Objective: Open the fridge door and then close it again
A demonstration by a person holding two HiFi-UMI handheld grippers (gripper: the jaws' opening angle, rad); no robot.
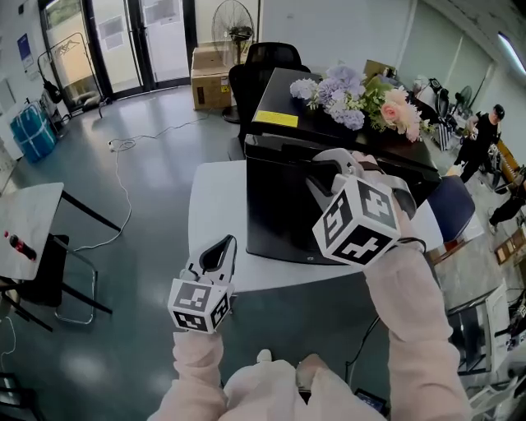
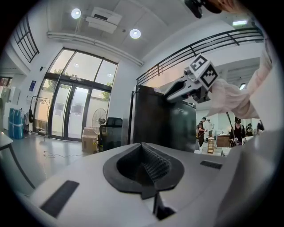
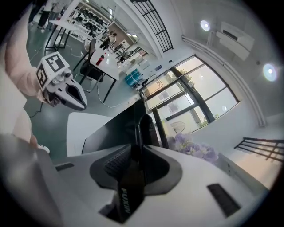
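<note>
A black mini fridge (image 1: 279,214) stands on a white table (image 1: 215,205) with its door facing me. My right gripper (image 1: 323,176) is at the door's top edge. In the right gripper view the dark door edge (image 3: 133,133) runs between the jaws, and the right gripper (image 3: 135,162) is shut on it. My left gripper (image 1: 216,255) hangs low by the table's front left corner, away from the fridge, shut with nothing in it. The left gripper view shows its own shut pads (image 2: 148,166), the fridge (image 2: 164,128) ahead, and the right gripper (image 2: 171,95) at its top.
A bunch of flowers (image 1: 353,99) lies on the fridge top. Behind it are a black office chair (image 1: 267,62), a cardboard box (image 1: 209,78) and a fan (image 1: 233,25). A small table (image 1: 25,222) stands at the left. People (image 1: 485,131) are at the far right.
</note>
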